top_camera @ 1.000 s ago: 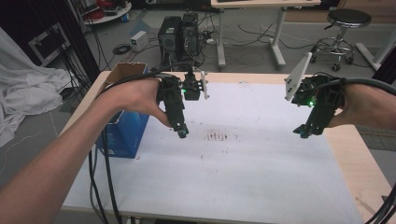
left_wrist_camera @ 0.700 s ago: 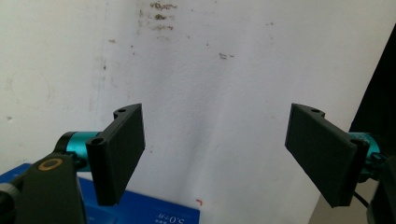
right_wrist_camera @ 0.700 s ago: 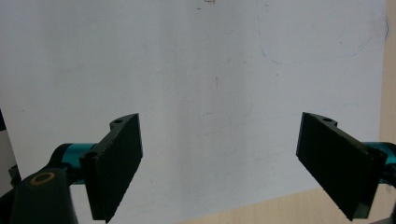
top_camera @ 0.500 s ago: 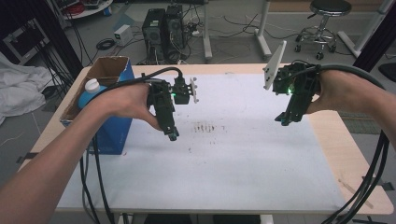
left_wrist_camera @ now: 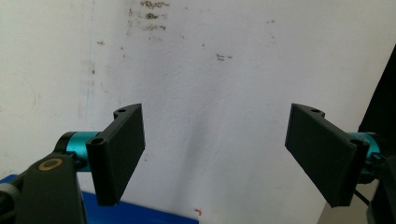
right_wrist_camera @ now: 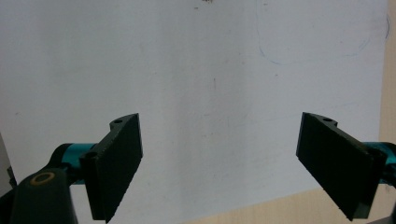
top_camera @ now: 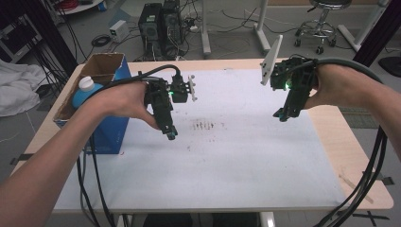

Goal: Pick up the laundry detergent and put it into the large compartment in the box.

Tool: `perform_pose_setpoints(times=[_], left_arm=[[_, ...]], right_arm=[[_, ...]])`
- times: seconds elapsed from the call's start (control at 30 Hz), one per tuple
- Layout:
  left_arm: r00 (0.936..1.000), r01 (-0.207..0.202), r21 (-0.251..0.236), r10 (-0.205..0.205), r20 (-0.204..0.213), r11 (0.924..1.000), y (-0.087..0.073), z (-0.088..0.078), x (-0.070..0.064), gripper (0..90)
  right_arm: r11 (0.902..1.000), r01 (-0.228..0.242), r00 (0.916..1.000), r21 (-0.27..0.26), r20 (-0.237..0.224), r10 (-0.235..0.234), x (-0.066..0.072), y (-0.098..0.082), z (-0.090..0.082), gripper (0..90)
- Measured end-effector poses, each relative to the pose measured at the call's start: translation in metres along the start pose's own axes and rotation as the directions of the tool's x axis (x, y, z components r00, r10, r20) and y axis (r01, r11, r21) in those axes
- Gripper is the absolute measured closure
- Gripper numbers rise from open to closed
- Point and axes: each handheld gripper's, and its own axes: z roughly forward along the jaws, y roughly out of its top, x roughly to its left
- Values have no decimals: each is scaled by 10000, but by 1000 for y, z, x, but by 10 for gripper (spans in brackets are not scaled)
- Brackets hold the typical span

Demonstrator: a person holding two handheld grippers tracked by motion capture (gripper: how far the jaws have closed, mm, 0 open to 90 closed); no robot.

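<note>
A person's two hands each hold a black gripper over a white sheet [top_camera: 227, 156] that covers the table. The left gripper [top_camera: 170, 135] hangs over the sheet's left-middle, tips pointing down. In the left gripper view its jaws stand wide apart with nothing between them [left_wrist_camera: 215, 149]. The right gripper [top_camera: 280, 115] hovers over the sheet's right side, a grey plate [top_camera: 271, 59] on top. Its jaws are also wide apart and hold nothing [right_wrist_camera: 219, 163]. A patch of dark smudges [top_camera: 205, 126] marks the sheet between the two grippers.
A blue cardboard box [top_camera: 106, 101] stands open at the table's left edge, with a blue bottle with a white cap [top_camera: 86, 87] inside. The wooden table edge [top_camera: 352, 156] shows on the right. Cables [top_camera: 369, 184] trail off both grippers. Computer towers [top_camera: 158, 26] and a stool [top_camera: 326, 21] stand beyond.
The view has shifted, so the table sits lower and farther right. Both hands keep their raised pose over the sheet; the jaws stay apart.
</note>
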Motion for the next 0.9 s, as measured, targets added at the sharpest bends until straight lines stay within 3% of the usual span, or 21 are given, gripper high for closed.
perform_pose_setpoints(times=[0.3, 0.9], left_arm=[[9999, -115, 87, 115, -16, 9999, 2, -2, 0, 201], [9999, -161, 129, 161, -4, 9998, 3, -2, -3, 201]], right_arm=[[9999, 130, 9999, -6, -82, -130, -1, 3, 2, 137], [10000, -47, 10000, -65, -28, 47, 3, 1, -1, 137]])
